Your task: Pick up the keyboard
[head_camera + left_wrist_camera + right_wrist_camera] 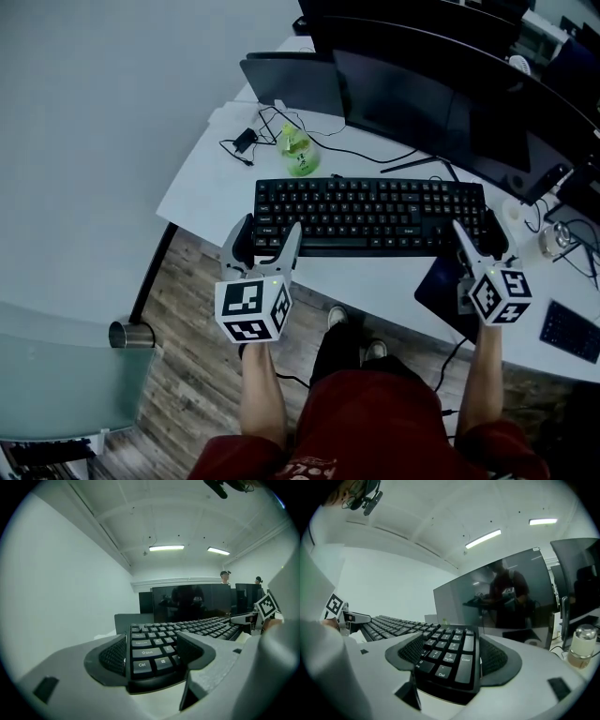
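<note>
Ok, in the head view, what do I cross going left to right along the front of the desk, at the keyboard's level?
left gripper → keyboard → right gripper → small clear jar

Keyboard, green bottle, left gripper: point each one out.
keyboard (pixel 370 214): head view, on the middle key rows.
green bottle (pixel 299 156): head view, on its body.
left gripper (pixel 272 230): head view, midway between its fingertips, at the keyboard's left end.
</note>
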The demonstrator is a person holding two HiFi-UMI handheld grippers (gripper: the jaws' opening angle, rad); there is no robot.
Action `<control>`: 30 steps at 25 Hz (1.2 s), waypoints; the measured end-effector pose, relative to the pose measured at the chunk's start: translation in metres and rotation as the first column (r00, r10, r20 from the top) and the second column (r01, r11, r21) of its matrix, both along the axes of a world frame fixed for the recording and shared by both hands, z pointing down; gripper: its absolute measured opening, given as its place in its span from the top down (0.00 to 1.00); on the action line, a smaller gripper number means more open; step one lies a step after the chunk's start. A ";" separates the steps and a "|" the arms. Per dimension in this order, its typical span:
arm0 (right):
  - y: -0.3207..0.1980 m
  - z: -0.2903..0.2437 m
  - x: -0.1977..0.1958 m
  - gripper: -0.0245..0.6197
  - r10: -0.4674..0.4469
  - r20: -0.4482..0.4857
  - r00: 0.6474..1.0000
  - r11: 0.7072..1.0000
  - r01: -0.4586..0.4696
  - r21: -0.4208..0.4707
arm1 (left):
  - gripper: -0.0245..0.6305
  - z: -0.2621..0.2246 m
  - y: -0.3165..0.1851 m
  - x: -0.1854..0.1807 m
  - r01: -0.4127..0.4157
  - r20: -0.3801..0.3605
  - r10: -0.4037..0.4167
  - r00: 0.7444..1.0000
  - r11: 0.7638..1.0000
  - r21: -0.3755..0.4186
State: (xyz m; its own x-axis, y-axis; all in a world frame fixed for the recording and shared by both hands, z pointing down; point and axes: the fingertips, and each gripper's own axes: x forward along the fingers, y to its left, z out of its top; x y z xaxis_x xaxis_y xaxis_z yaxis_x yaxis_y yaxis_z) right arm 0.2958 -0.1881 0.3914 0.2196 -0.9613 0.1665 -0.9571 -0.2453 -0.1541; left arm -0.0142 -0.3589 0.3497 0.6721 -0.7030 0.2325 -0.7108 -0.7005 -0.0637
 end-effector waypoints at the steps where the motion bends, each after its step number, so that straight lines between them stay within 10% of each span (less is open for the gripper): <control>1: 0.001 -0.004 0.000 0.38 0.001 -0.005 1.000 1.000 -0.001 0.010 | 0.44 -0.005 0.001 0.000 0.001 -0.004 -0.001 1.000 1.000 0.012; 30: 0.010 -0.051 0.018 0.53 0.040 -0.040 0.998 0.988 -0.034 0.149 | 0.59 -0.055 0.004 0.006 0.031 -0.113 -0.015 0.993 0.990 0.141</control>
